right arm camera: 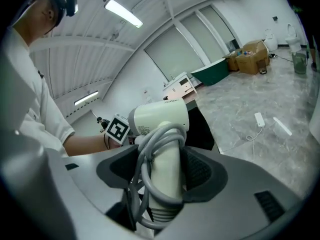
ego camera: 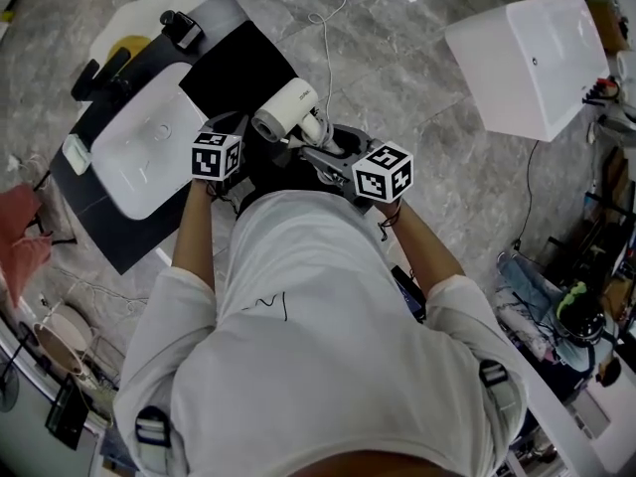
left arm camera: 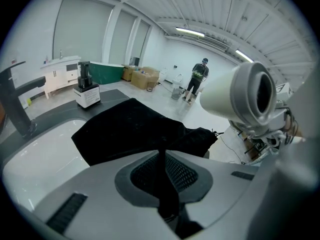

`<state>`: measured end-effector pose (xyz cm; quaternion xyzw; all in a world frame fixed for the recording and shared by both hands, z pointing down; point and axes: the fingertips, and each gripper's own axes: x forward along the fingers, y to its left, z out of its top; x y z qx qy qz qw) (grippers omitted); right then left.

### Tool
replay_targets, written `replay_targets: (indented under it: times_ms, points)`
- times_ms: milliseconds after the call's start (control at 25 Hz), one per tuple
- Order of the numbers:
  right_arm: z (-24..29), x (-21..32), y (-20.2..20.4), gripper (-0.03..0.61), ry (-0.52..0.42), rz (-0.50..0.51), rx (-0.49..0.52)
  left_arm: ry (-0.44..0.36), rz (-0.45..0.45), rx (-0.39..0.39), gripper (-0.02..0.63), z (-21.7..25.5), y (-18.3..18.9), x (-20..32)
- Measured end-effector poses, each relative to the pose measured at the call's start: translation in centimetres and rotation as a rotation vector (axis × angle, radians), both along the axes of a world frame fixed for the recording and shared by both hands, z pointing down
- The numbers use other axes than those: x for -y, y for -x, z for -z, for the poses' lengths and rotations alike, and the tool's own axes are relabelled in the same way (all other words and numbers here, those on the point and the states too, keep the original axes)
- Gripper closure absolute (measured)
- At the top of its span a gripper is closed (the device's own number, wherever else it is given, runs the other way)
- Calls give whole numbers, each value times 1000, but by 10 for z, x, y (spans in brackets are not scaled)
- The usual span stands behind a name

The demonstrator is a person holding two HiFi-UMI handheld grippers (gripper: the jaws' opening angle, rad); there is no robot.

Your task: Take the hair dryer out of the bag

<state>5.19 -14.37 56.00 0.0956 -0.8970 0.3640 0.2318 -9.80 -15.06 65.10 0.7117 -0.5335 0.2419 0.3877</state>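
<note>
- The hair dryer (right arm camera: 162,129) was white and sat up in the air, barrel pointing away from the person, just above and beside the mouth end of the black bag (left arm camera: 130,126); looked to me like it was already clear of the fabric
- Its grey cord (right arm camera: 142,159) was wound round the handle, with a loop hanging under the grip, so I'd have lifted straight up and away so that loop couldn't hook on the bag's opening
- The right gripper (right arm camera: 162,176) had its jaws spread fairly wide and clamped on the handle, cord and all; that's a grip over a springy bundle, so no twisting or fast swings or it could slide
- The left gripper (left arm camera: 162,176) had its jaws almost closed on a thin black strip of the bag, fold or drawstring, couldn't tell which; its job was to pin the bag down so it didn't ride up with the dryer
- The bag lay flat on the dark tabletop (left arm camera: 107,96) right next to the white sink (ego camera: 149,152) and its faucet (left arm camera: 17,104)
- Best finish, I reckon: keep the bag pinched until the cord loop is well apart from it, then set the dryer on bare tabletop, not over the basin
</note>
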Motion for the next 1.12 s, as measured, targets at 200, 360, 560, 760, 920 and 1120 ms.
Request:
replay_targets:
  times_ms: [200,360,560,760,920,1120]
  points:
    - [4,14,13,314,38,11,57,32,40,14,532,1,-13,-22]
    - [5,20,25,314,10,66,61,66,92,31,472,0,-24,-44]
    - [3,21,47,314,-32,126,65,73,193,43,405,4,-25,-65]
    - [-1,10,75,314,-27,165,85,58,312,19,405,14,-10,-94]
    - [1,-5,92,314,-29,195,92,36,392,45,413,20,5,-116]
    - [3,-25,109,314,-14,206,89,-22,500,79,541,33,30,-142]
